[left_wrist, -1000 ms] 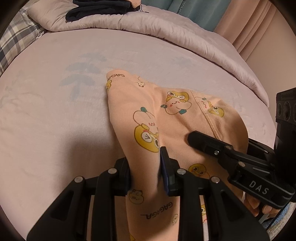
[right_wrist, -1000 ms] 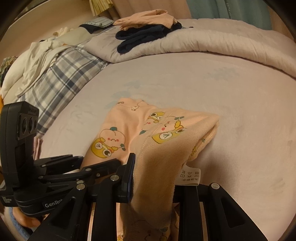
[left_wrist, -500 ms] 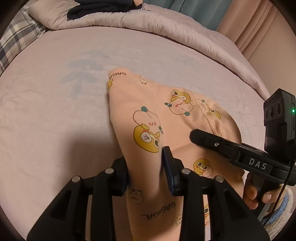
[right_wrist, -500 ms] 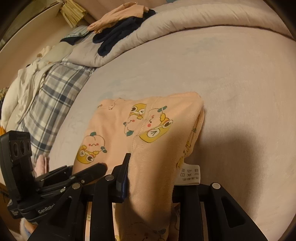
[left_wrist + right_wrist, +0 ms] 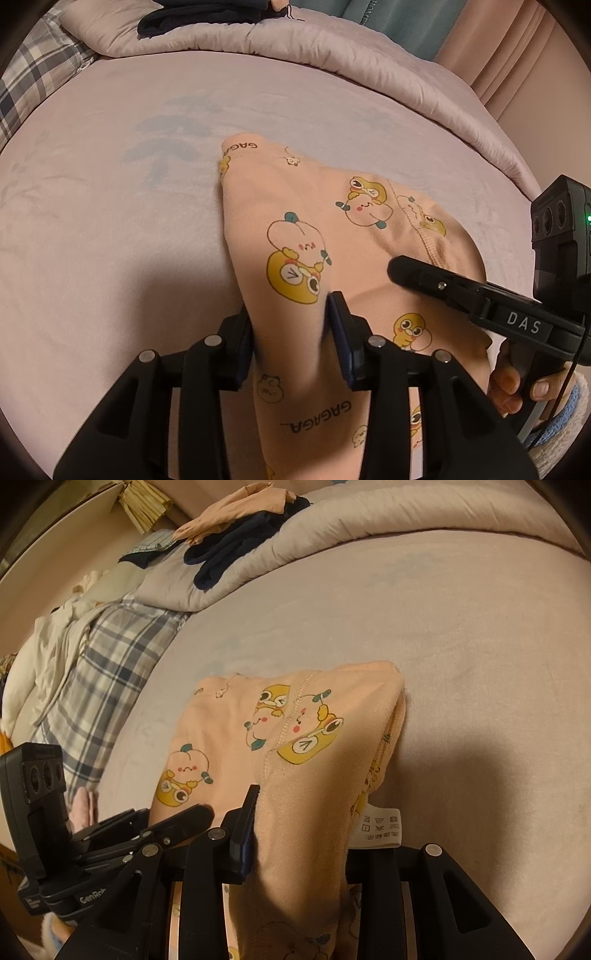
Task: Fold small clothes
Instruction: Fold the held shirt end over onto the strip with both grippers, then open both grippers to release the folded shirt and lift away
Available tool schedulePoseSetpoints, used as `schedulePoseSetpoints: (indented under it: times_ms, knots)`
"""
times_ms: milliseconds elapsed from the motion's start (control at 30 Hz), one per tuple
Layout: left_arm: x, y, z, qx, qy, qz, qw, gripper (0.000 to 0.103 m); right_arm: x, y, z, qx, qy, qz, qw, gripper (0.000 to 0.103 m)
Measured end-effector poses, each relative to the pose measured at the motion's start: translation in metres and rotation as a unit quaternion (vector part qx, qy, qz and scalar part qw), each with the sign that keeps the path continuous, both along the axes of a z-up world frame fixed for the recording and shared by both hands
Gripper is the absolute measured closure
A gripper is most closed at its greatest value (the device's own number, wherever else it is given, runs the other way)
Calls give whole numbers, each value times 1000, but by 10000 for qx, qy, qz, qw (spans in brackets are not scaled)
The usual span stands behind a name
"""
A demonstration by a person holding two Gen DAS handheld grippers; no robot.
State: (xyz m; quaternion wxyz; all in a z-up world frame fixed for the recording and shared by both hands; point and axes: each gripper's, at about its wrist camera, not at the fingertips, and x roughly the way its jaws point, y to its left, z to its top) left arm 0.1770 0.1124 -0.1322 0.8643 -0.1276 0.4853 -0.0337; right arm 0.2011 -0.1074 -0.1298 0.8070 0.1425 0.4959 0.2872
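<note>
A small peach garment printed with cartoon ducks and the word GAGAGA lies partly on the pale pink bed, its near end lifted off the sheet. The left gripper has its jaws closed on the near left edge of the fabric, which rises tautly between them. The right gripper has its jaws closed on the near right edge, where a white care label hangs beside the pinched cloth. In the left wrist view the right gripper reaches in from the side, just beside the left one.

The step in hand looks like a fold: both near corners are raised while the far end rests on the bed, ready to be carried over. The next move probably calls for moving both grippers forward together, level, so the lifted edge lands squarely on the far edge, then letting go.

Dark and peach clothes sit piled on the rolled duvet at the far side, well apart from the work.
</note>
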Motion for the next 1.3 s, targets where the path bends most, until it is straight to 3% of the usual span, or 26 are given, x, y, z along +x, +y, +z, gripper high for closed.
schedulePoseSetpoints:
  times_ms: [367, 600, 833, 1300]
  knots:
    - [-24, 10, 5, 230, -63, 48, 9997, 59, -13, -10, 10, -220, -184, 110, 9995, 65]
    - [-34, 10, 4, 322, -49, 81, 9994, 59, -35, -8, 21, -571, -612, 405, 9957, 63]
    - [-35, 10, 3, 310, -16, 139, 9994, 59, -32, -5, 17, -857, -573, 293, 9942, 63]
    - [-52, 7, 6, 383, -34, 103, 9992, 59, -49, -12, 22, -800, -633, 364, 9941, 63]
